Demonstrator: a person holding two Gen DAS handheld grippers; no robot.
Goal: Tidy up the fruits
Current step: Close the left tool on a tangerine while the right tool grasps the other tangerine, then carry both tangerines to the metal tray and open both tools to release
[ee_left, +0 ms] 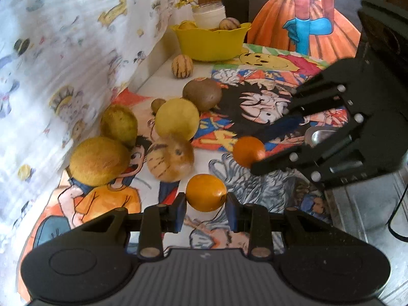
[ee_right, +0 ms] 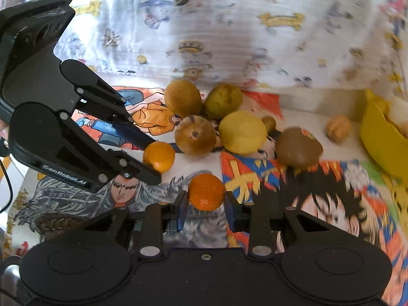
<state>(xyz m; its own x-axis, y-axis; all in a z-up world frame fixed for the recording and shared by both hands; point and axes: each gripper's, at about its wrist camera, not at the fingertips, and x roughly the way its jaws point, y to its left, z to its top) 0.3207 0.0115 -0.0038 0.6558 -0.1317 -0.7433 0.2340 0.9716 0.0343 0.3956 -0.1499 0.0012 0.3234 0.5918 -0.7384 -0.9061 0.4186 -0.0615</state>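
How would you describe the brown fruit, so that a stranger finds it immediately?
Start at the yellow bowl at the far end of the cartoon-printed table. Coming toward the camera, pass the small striped fruit; next comes the brown fruit. It is dull brown, whereas its neighbours are yellow or orange.

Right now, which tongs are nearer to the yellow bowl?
Right. The right tongs, holding the dimpled orange, sit farther forward, toward the yellow bowl. The left tongs, holding the smooth orange, are farther back.
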